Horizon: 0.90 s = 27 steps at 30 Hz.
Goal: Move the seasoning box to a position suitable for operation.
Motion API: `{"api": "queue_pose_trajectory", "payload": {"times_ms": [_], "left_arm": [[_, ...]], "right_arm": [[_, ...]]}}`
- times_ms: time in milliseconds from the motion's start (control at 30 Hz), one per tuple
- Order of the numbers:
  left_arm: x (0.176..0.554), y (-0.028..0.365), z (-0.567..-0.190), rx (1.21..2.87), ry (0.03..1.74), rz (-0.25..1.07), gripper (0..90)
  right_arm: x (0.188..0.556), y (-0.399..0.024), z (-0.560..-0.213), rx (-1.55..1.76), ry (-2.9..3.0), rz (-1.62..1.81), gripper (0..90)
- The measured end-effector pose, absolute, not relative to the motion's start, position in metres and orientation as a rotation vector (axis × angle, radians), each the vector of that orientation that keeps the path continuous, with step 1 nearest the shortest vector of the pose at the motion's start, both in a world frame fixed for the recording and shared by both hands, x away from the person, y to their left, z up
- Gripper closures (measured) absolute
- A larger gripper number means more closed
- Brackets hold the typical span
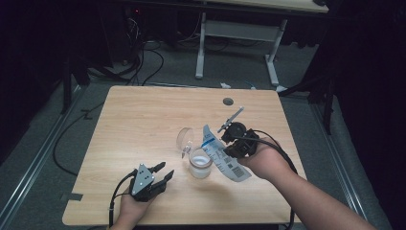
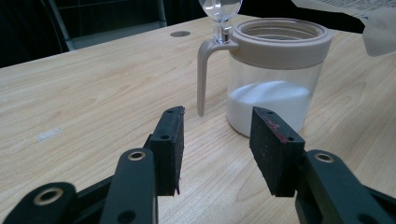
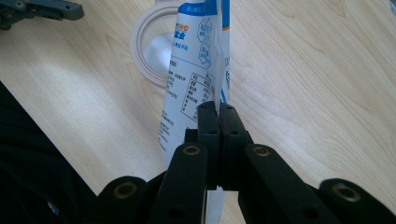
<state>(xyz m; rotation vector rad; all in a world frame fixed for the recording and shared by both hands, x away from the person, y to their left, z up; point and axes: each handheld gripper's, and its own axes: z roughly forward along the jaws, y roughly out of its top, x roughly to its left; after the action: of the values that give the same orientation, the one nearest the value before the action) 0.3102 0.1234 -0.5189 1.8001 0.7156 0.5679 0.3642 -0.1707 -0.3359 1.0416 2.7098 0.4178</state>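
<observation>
While the right gripper (image 3: 218,109) has its two fingers (image 3: 208,122) pressed tightly together on the lower part of a white and blue bag (image 3: 194,70), the left gripper (image 2: 215,142) keeps its fingers (image 2: 170,140) apart, with nothing between them. Just beyond the right fingers, the bag hangs with its far end pointing toward the open mouth of a clear jar (image 1: 200,163), which already has white powder at the bottom. This jar stands on the wooden table (image 1: 143,120) a little ahead of the left fingers, not touched by them, and its beige rim (image 2: 282,39) and thin handle (image 2: 201,77) face that gripper. Its round transparent lid (image 1: 185,138) stands open behind the mouth. I think the danger is in the pouring: the bag is soft and is held by one thin pinch, so it can fold or slip, and then powder would fall beside the rim onto the table. Also nobody holds the jar now, so if the bag pushes its rim, the jar may slide or tip over.
</observation>
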Motion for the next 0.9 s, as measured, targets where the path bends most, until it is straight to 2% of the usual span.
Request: {"api": "queue_pose_trajectory", "payload": {"times_ms": [900], "left_arm": [[0.308, 0.121, -0.520, 1.805, 0.698, 0.539, 54.5]], "right_arm": [[0.378, -0.219, -0.361, 1.169, 2.634, 0.331, 89.8]]}}
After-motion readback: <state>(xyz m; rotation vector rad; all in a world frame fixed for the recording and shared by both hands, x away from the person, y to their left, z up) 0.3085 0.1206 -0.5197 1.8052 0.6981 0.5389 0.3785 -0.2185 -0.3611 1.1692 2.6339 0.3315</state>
